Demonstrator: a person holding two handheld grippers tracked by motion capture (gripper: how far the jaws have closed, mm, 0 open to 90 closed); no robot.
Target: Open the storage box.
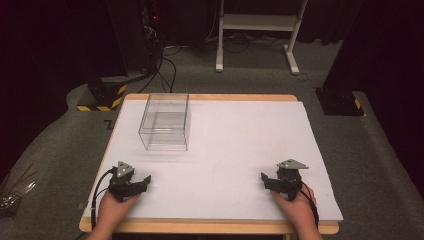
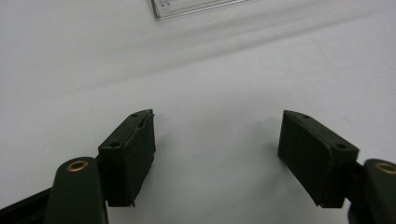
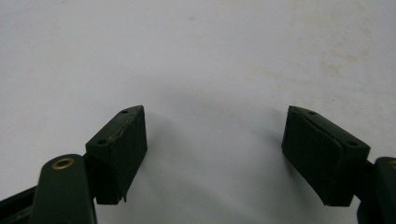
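Two hand-held grippers rest near the front edge of a table covered with a white sheet [image 1: 235,145], one at each front corner, each held by a person's hand coming in from below. The left gripper [image 1: 141,181] sits at the near left with its jaws spread apart and nothing between them; in the left gripper view its own gripper [image 2: 217,140] shows two black pads [image 2: 133,156] standing wide over bare white surface. The right gripper [image 1: 266,179] sits at the near right, and its jaws are likewise spread and empty, as the right gripper view [image 3: 215,140] shows.

One clear plastic box [image 1: 165,121] stands on the far left part of the table, open at the top. Its long axis runs from the near side toward the far edge, slightly angled, with a short end facing the person. It lies well ahead of the left gripper and apart from it, roughly in line with where that gripper points. It is much farther from the right gripper, diagonally across the sheet. In the left gripper view a corner of the clear box [image 2: 196,7] shows at the top edge, bearing faint markings too small to read. No legible brand or writing can be made out on the box or the grippers.

Faint stains [image 3: 327,70] mark the sheet near the right gripper.
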